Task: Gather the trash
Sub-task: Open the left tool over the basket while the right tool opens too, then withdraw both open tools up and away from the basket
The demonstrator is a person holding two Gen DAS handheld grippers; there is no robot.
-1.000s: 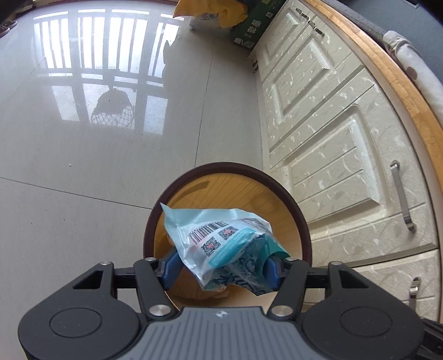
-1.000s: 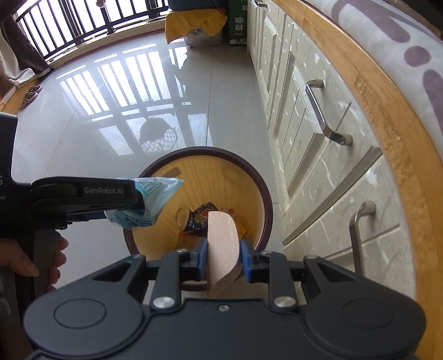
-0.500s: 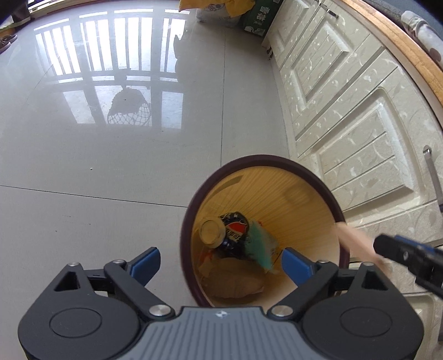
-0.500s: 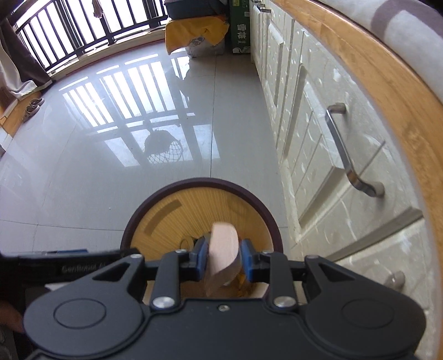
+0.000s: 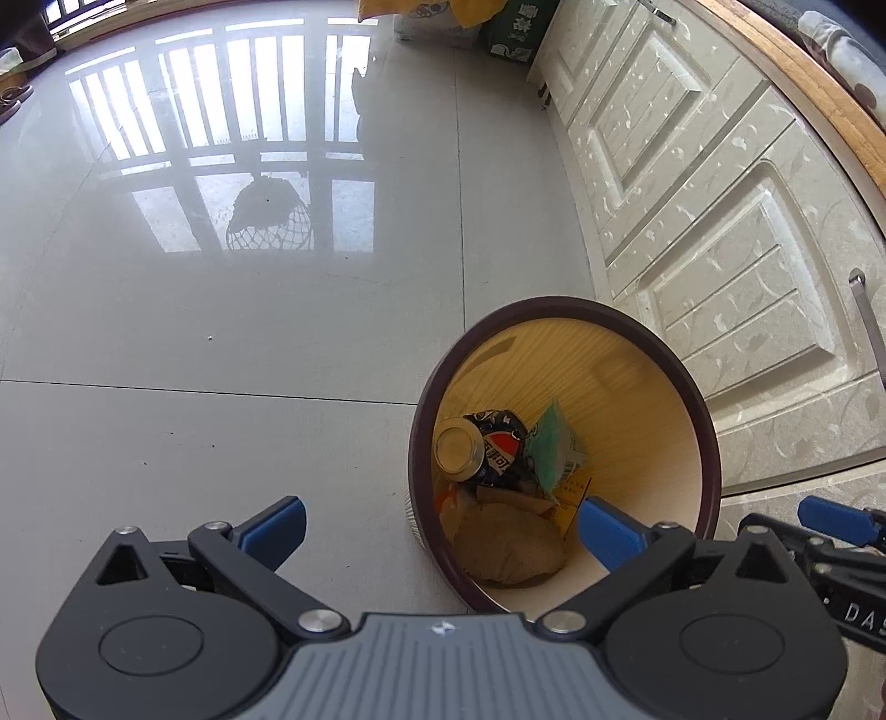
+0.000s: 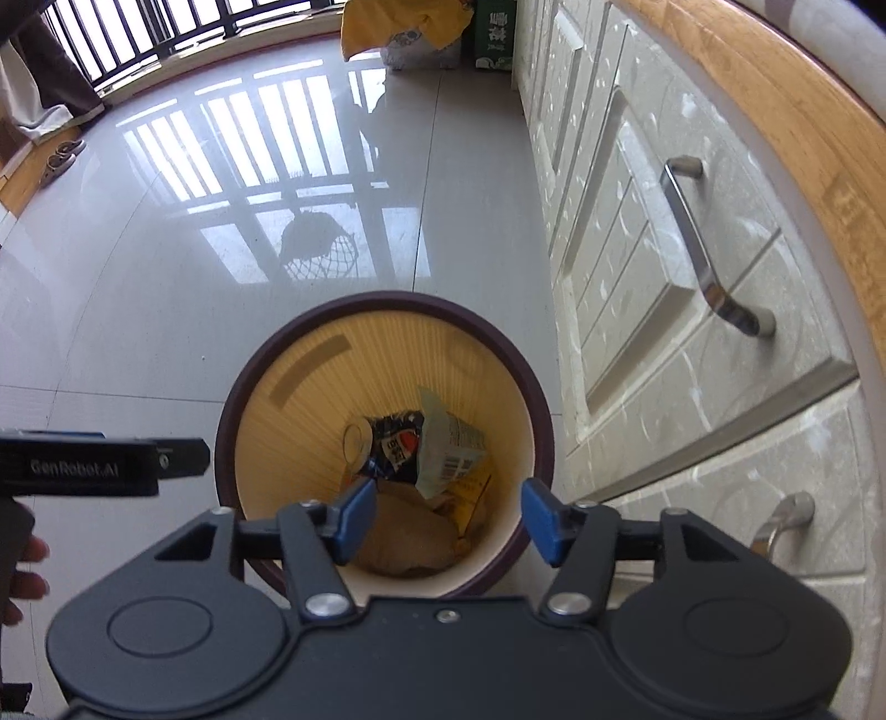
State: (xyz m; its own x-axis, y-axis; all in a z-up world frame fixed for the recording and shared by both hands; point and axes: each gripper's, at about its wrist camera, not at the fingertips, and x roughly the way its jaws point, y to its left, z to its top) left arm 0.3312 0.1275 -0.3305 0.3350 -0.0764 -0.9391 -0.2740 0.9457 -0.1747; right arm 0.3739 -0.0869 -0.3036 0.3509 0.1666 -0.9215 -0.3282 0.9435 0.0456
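A round bin with a dark brown rim (image 5: 554,302) and yellow inner wall stands on the floor by the cabinets. Inside lie a Pepsi can (image 5: 487,448), a teal wrapper (image 5: 551,443) and a brown crumpled lump (image 5: 509,543). My left gripper (image 5: 443,529) hangs over the bin's left edge, its jaws opening wide with nothing between them. In the right wrist view the bin rim (image 6: 382,299), can (image 6: 393,448) and wrapper (image 6: 448,448) show below my right gripper (image 6: 449,519), whose jaws are opening and hold nothing. The left gripper (image 6: 105,465) reaches in from the left.
Cream cabinet doors (image 5: 720,221) with metal handles (image 6: 703,249) run along the right under a wooden counter edge (image 6: 775,111). Glossy tile floor (image 5: 221,277) spreads to the left. A yellow cloth (image 6: 398,22) and green box (image 6: 493,33) sit far back. A hand (image 6: 22,570) holds the left gripper.
The left gripper opened and the blue-green wrapper dropped into the bin. The right gripper opened and the beige piece is gone from its pads. Both grippers shifted over the bin.
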